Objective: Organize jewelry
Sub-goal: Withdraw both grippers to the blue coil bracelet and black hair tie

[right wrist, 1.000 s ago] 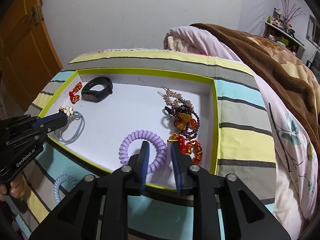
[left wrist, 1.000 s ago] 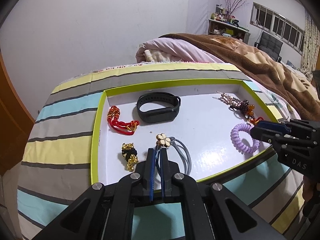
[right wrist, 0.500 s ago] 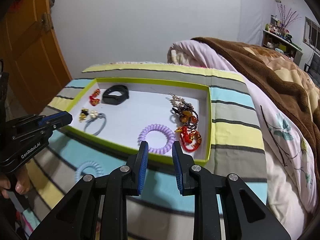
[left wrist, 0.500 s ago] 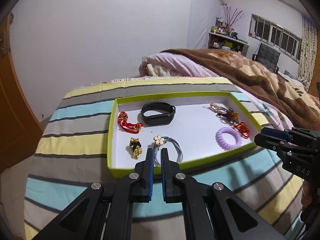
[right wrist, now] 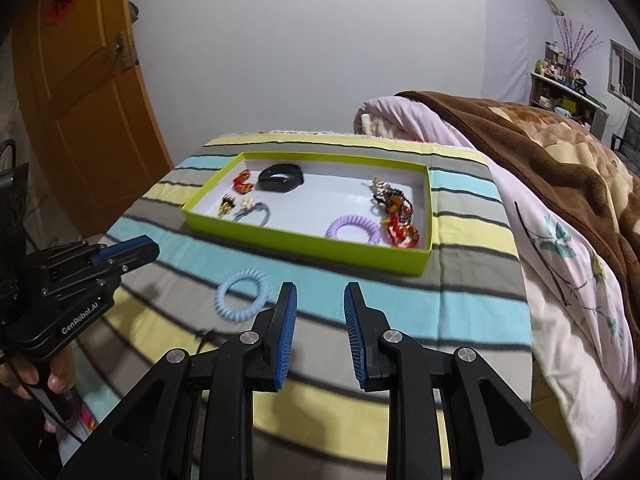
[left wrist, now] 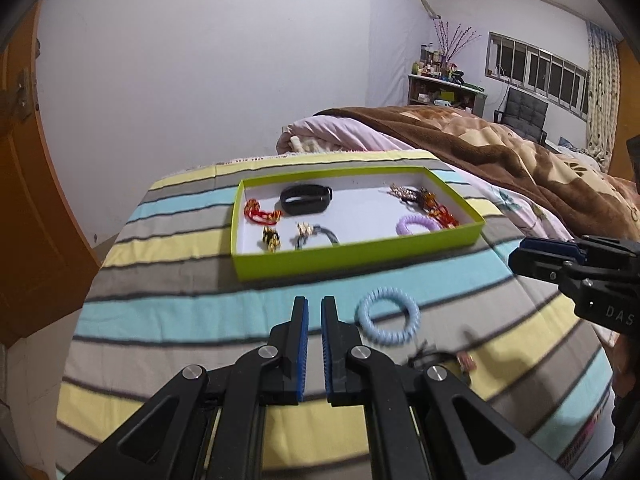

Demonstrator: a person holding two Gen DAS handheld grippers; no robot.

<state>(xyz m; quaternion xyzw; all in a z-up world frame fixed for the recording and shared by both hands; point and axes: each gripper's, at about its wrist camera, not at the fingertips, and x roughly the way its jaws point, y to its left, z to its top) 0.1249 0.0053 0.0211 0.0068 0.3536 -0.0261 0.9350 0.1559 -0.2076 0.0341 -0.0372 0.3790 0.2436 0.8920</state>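
target: light-blue spiral hair tie [left wrist: 388, 315] lies flat on the striped blanket [left wrist: 168, 312], outside the green tray [left wrist: 360, 254], between the two grippers
handling: judged very light, soft, springy coil; not fragile; smooth plastic may slip or stretch if pinched at one loop
grip point: best guess is across the coil wall on the near arc, one finger inside the ring, one outside; blanket gives under pressure, so press slightly into it
left gripper [left wrist: 313, 308]: empty, jaws nearly together with a narrow gap, just left of the tie
right gripper [right wrist: 320, 300]: empty, jaws spread wide, tie off to its left
tray contents: black fitness band [left wrist: 306, 199], red knotted bracelet [left wrist: 262, 216], gold-black charm [left wrist: 271, 238], grey hair tie with flower [left wrist: 316, 236], purple spiral hair tie [left wrist: 416, 225], beaded pieces at the right end [left wrist: 424, 200]
other: small dark items on the blanket near the left gripper's right arm, too blurred to identify
surface: soft, uneven bedding; the tray sits level enough, its low wall is easy to clear
room: bedroom, brown quilt [right wrist: 540, 148] right, orange door [right wrist: 76, 104] left, white wall behind
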